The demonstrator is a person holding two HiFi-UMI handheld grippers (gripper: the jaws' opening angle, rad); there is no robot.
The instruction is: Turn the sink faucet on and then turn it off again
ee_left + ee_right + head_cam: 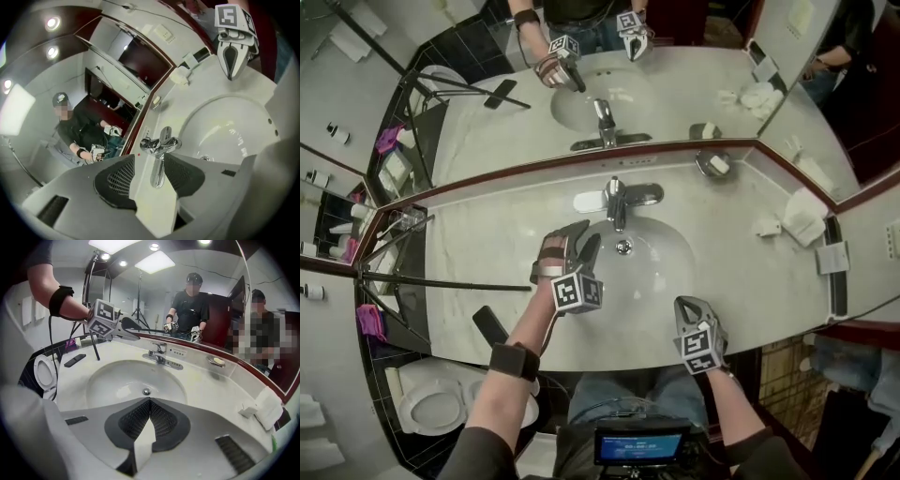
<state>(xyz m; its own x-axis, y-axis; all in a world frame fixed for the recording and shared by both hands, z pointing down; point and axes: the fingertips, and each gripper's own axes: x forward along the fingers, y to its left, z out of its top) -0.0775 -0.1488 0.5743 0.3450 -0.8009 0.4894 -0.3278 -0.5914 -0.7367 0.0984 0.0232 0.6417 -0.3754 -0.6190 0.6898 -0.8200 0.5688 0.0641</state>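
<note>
The chrome faucet stands at the back of the white oval sink, its spout over the basin; I see no water running. My left gripper hovers over the basin's left side, just short of the faucet, jaws open and empty. In the left gripper view the faucet shows in the gap between the open jaws of the left gripper, a little beyond the tips. My right gripper rests at the counter's front edge, right of the basin. In its own view the right gripper is shut on nothing, with the faucet far ahead.
A soap dish sits right of the faucet against the mirror, folded white towels at far right. A white bar lies left of the faucet. A black handset lies at the counter's front left, by a tripod leg. A toilet stands below left.
</note>
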